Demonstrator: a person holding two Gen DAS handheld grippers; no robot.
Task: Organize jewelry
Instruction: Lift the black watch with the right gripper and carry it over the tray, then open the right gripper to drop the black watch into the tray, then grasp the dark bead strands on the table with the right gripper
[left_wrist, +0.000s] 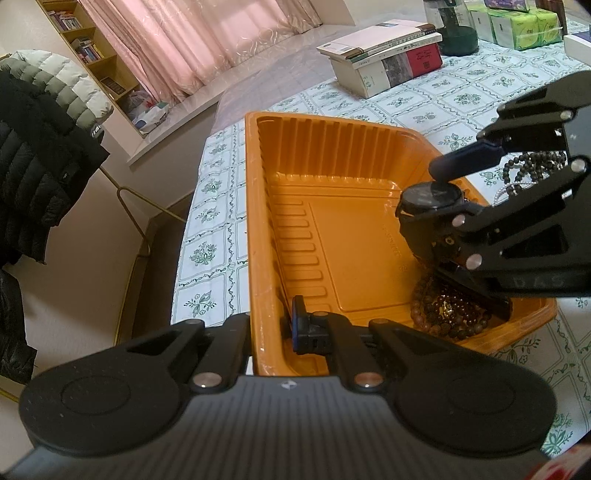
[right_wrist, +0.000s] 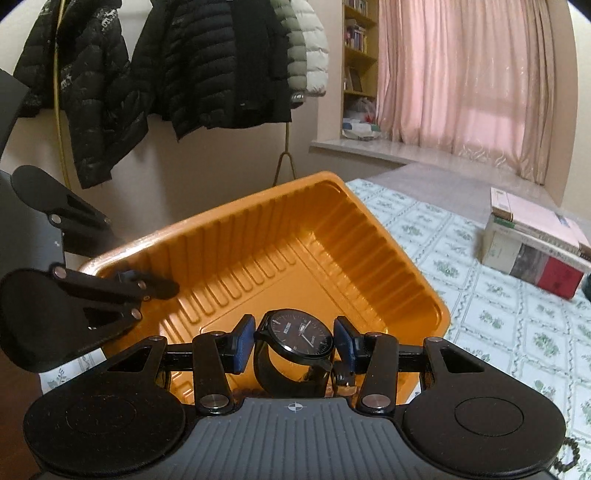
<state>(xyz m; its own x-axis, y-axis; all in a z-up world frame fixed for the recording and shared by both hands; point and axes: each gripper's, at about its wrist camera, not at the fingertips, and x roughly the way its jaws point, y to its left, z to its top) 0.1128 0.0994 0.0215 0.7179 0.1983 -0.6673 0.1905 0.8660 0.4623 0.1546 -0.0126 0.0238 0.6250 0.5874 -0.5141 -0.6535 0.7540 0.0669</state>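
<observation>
— Where's the watch?
— Between the right hand-held gripper's half-open pads, dial up, over the orange tray's near corner above the beads.
— And the left hand-held gripper?
— Clamped shut on the tray's rim.

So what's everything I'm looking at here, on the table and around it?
tray: one, orange, ribbed walls, on the table edge
watch: one, black, between the right fingers, over the tray
bead bracelets: a pile, brown, in the tray's corner
bead strands: dark and pale, on the cloth beyond the tray
tablecloth: one, white with green flowers
books: one stack, far side of the table
jackets: several, black and pale, hanging by the wall
curtains: pink, at the window
left gripper: black, blue pads, shut on the tray wall
right gripper: black, blue pads, holding the watch
</observation>
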